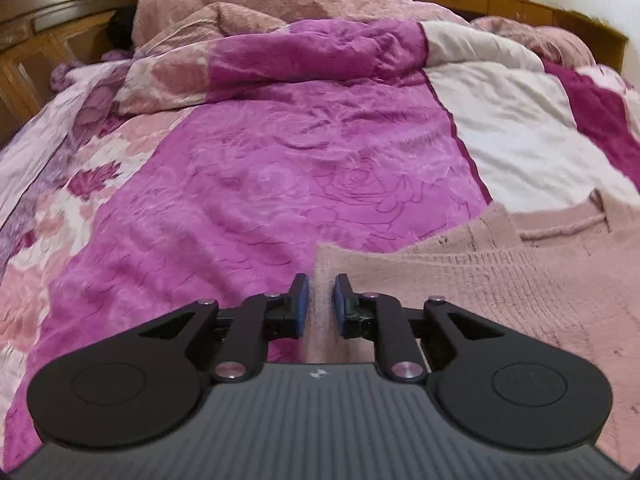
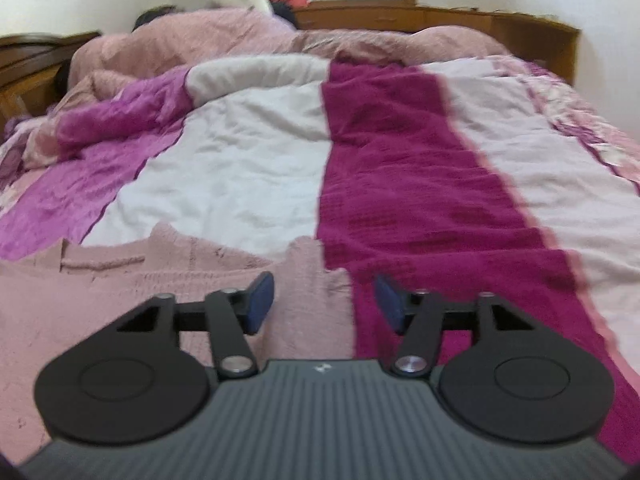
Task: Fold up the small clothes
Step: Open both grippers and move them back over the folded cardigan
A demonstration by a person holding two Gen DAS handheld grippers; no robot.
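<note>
Now left claw (image 1: 321, 294) pinches pink sweater (image 1: 500, 280) edge

Flat quilt (image 2: 248, 168) ahead gives free passage; heaped pink blanket (image 2: 192, 44) blocks far end nr headboard (image 1: 48, 32).

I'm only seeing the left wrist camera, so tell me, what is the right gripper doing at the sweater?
Observer: The right gripper is wide open over the right edge of the pink sweater, gripping nothing.
Operator: What's under its far finger?
Observer: Its right finger sits over the dark magenta stripe of the bedspread, off the sweater.
Operator: Does my left one look matched?
Observer: No. The left gripper is narrowed around the sweater's left edge, with a small gap showing between the pads, so I can't tell whether it has gripped.
</note>
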